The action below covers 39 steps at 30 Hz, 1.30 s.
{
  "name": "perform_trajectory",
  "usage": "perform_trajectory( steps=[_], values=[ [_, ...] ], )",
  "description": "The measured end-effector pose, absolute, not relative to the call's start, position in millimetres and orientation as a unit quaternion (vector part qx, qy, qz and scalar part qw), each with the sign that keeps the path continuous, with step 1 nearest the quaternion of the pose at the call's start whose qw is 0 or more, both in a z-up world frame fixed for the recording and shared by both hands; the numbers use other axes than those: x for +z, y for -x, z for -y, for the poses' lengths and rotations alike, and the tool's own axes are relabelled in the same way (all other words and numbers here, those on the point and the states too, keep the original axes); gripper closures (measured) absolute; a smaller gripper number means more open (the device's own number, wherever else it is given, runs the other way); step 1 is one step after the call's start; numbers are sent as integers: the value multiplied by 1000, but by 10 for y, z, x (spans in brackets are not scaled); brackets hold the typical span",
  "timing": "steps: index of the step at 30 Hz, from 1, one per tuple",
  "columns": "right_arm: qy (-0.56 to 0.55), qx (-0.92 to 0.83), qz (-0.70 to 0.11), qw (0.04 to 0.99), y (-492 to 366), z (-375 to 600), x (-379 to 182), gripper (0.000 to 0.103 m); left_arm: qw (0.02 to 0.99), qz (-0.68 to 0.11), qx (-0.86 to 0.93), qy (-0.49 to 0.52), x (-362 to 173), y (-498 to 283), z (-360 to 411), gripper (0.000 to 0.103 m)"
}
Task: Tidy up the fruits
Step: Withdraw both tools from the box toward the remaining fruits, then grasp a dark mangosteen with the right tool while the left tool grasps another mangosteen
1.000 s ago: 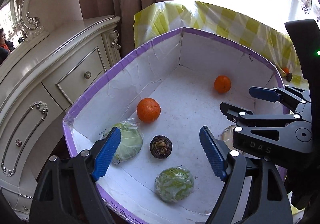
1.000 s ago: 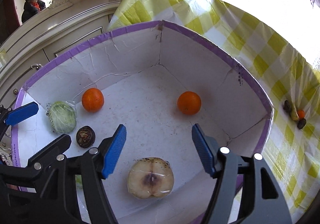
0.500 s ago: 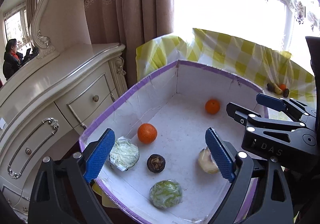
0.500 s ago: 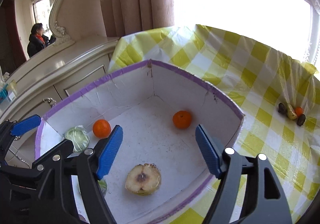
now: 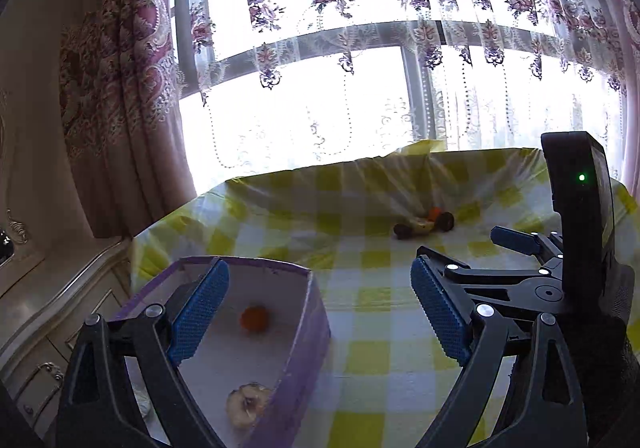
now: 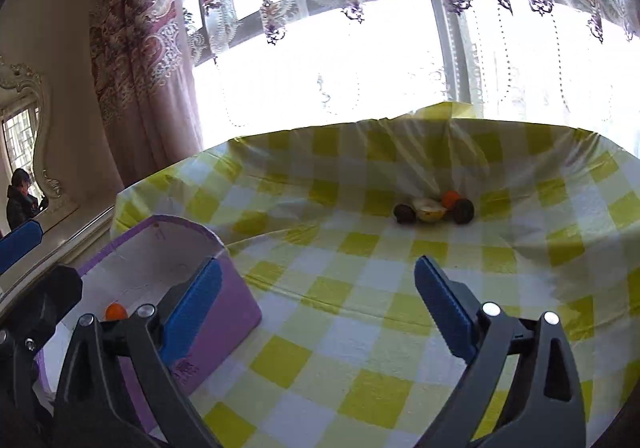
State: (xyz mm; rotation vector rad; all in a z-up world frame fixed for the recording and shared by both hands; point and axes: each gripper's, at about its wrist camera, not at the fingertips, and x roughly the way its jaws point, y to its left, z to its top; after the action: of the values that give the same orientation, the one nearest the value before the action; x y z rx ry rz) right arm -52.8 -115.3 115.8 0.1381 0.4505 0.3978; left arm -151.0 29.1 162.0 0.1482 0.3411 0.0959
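Fruits, remaining lot: a small cluster (image 6: 434, 208) of two dark round pieces, a yellowish cut piece and a small orange one, lying touching one another on the checked worktop (image 6: 360, 328), well ahead of both tools and up against the bunched cloth at the far edge.

Fruits, already stowed: an orange (image 5: 254, 318) and a cut half fruit (image 5: 248, 404) lie inside the purple-rimmed box (image 5: 308, 332), below and to the left of my left hand-held gripper (image 5: 320, 320). From the right wrist view only a sliver of orange (image 6: 116, 311) shows behind the left finger.

Left hand-held gripper: jaws apart, nothing between them but cloth and a corner of the box.

Right hand-held gripper (image 6: 320, 308): jaws opening, nearly at their widest, and empty. It sits just to the right of the left tool and points toward the cluster.

Step in hand, as I judge it: the transit from box to the leftover pile, with both tools unloaded (a fetch, not a drop).

Next move calls for: carrying one tool forward and down to the cluster, then choosing a single piece. The pieces touch, so I would take an outer one, probably a dark round piece at either end, with the fingers straddling it alone. The round ones may roll on the loose cloth if nudged.
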Motion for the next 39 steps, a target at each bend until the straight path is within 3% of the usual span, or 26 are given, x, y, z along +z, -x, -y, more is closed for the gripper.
perform_trajectory(
  steps=[9, 23, 26, 39],
  values=[
    [-80, 56, -268, 958, -75, 2025, 619, 2, 969, -241, -58, 8, 1030, 659, 44, 14],
    [-67, -16, -312, 947, -868, 2216, 226, 2, 939, -336, 11, 73, 211, -827, -162, 14],
    [-61, -17, -327, 943, -1012, 2178, 152, 10, 934, -343, 21, 104, 188, -1031, -277, 14],
    [-51, 5, -351, 935, -1569, 1954, 97, 21, 930, -338, -11, 141, 174, -1457, -351, 14]
  ],
)
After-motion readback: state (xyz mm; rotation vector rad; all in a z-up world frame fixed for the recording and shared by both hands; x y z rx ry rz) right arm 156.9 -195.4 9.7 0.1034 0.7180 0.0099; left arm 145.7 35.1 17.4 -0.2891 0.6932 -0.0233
